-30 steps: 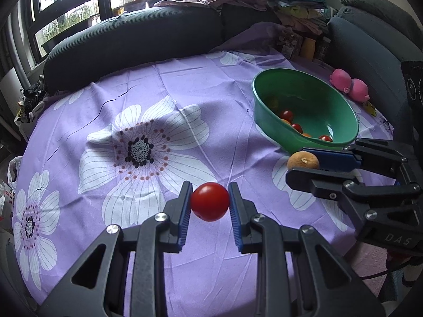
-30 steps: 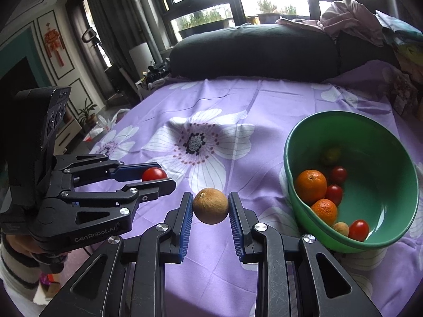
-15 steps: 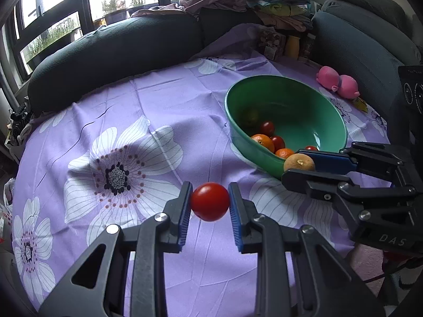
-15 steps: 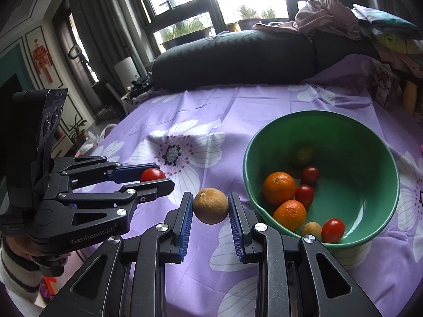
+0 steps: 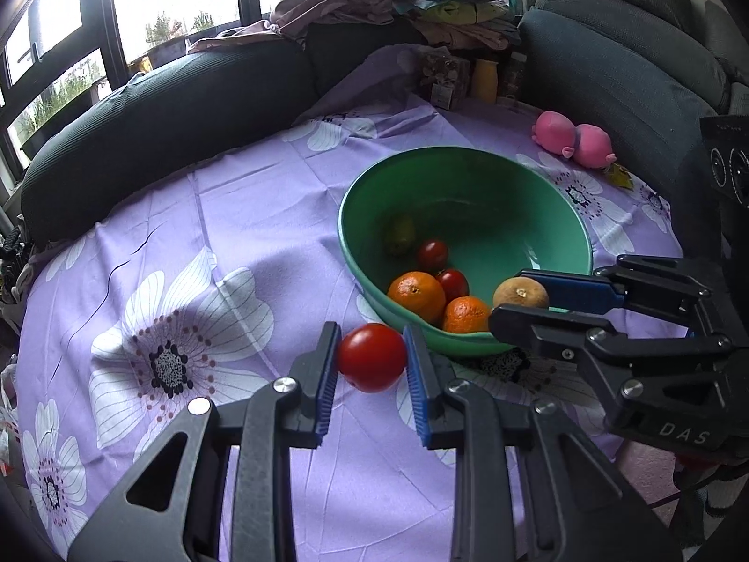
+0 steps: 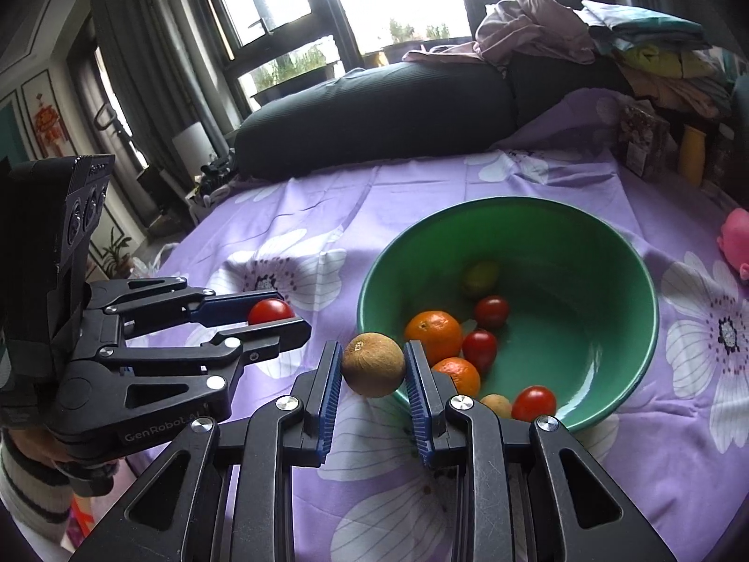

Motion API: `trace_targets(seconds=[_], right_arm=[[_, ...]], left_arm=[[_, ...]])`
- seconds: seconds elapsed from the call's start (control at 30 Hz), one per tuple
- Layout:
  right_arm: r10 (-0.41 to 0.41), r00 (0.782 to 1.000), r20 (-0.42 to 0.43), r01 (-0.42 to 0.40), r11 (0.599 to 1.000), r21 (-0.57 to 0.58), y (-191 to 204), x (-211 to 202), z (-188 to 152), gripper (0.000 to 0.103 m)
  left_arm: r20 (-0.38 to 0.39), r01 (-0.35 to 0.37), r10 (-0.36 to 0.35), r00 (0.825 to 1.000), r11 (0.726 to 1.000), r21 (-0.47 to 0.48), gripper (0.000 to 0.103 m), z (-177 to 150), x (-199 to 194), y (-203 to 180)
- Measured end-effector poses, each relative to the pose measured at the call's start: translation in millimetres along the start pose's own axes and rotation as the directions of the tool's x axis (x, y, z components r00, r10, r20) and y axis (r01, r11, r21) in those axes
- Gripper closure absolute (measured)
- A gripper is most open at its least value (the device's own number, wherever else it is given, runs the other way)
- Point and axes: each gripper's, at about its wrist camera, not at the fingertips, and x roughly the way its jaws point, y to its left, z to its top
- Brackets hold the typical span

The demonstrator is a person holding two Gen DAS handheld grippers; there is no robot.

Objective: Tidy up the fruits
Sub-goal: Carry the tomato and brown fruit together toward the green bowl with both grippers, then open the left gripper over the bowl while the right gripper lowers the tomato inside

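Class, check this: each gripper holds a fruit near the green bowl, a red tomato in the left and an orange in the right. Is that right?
Not quite. The right gripper holds a brown fruit, not an orange, as the right wrist view shows. The left gripper does hold the red tomato, near the green bowl.

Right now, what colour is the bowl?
Green bowl, inside and out; the right wrist view shows it best.

Glossy bowl (image 6: 608, 253); matt cloth tablecloth (image 5: 262, 215).
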Motion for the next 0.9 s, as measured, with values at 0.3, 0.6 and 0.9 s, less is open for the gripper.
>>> trace_targets(seconds=[0.3,0.6,0.9], right_arm=[[-0.063,0.998,0.022,0.062,0.997,0.036,-24.5,-6.5,7.3,0.074],[-0.099,0.995,0.020,0.097,0.994,0.054,-39.9,-5.4,10.5,0.074],[-0.134,0.991,0.004,0.134,0.989,0.059,-51.5,-1.1,12.6,0.074]], left_arm=[[0.011,0.038,-0.039,0.999,0.998,0.058,0.076,20.7,15.9,-21.7],[-0.014,0.066,-0.065,0.998,0.993,0.093,0.076,31.1,34.5,-33.8],[-0.042,0.077,-0.073,0.996,0.991,0.107,0.076,35.8,49.9,-38.7]])
